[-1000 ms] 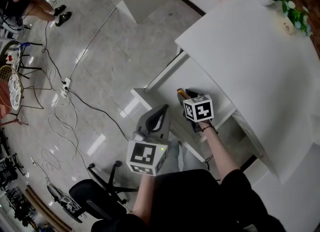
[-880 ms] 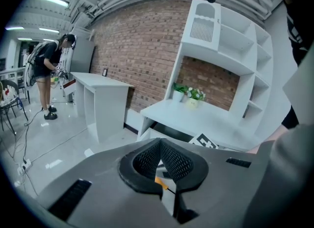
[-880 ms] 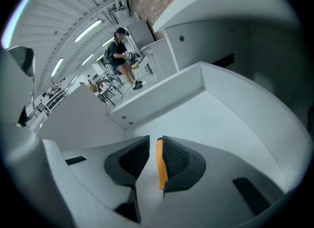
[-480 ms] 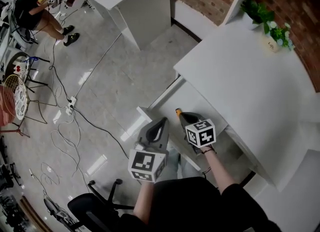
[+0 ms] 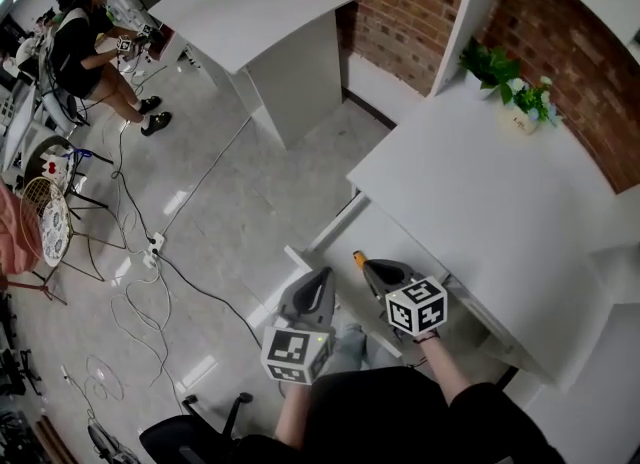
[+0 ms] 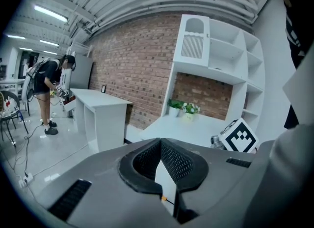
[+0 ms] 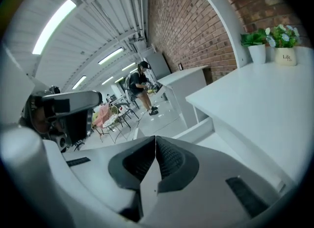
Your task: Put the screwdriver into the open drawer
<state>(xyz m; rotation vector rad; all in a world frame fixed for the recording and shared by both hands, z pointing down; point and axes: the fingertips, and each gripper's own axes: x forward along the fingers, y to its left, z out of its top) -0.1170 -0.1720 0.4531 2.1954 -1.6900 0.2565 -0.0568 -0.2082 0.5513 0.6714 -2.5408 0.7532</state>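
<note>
The right gripper (image 5: 370,268), its jaws just closed together on nothing, had lifted clear of the open white drawer (image 5: 385,237), leaving the orange-handled screwdriver (image 5: 357,256) inside near its front edge, so the task looked done.

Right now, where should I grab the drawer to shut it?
Likely the drawer front panel's top edge, from above, jaws straddling it. It's a thin upright lip, open on top, and no handle shows.

left hand-held gripper (image 5: 324,275): jaws together | right hand-held gripper (image 5: 366,265): just closed, empty
</note>
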